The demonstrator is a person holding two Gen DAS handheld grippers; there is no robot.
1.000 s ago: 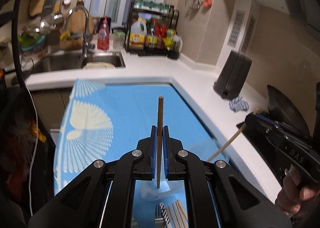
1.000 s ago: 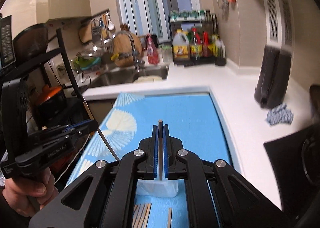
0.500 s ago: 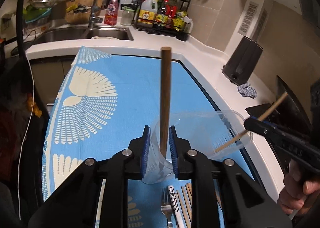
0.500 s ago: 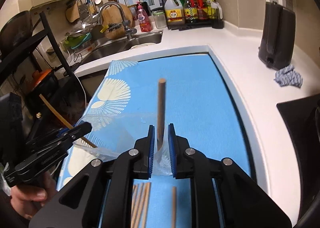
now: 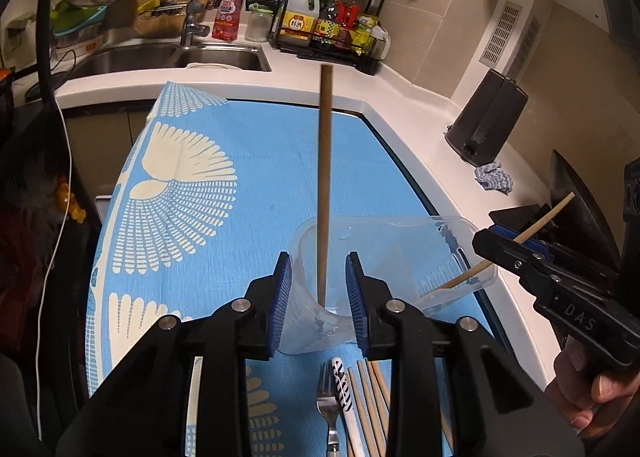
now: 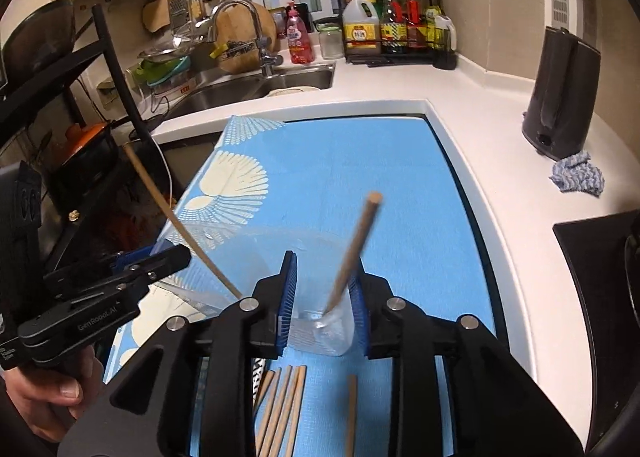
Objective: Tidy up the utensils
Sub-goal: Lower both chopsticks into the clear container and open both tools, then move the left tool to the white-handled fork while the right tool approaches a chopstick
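- Left gripper: the jaws have just been opening and stand spread. The left chopstick is between the blue pads, touching neither, near upright, with its lower end down inside the cup.
- Right gripper: the jaws have just been opening too and are also spread. The right chopstick is between the pads but free of them. It leans up and to the right and is motion-blurred, so judge it as tipping toward the cup wall. Its lower end is in the cup.
- Step in hand, as judged: letting both chopsticks go into the cup. Neither needs gripping again.
- Hold both hands level until the blurred chopstick comes to rest on the rim. A pad catching a leaning stick can lever it back out.
- Withdraw by backing each gripper straight along its own fingers, with the jaws kept apart. Do not sweep sideways: the pads flank the cup closely in both wrist views.
- The cup is clear, thin plastic and probably light. It already carries two tall sticks, so a nudge at the rim could topple it. Whether it is touching either pad, you cannot tell.
- Move one hand clear first, since the two grippers are close together over the cup.
- Outward: a fork, a striped handle and the loose chopsticks lie flat on the blue cloth just in front of the cup. Judge the task as partly done, with these left to collect.
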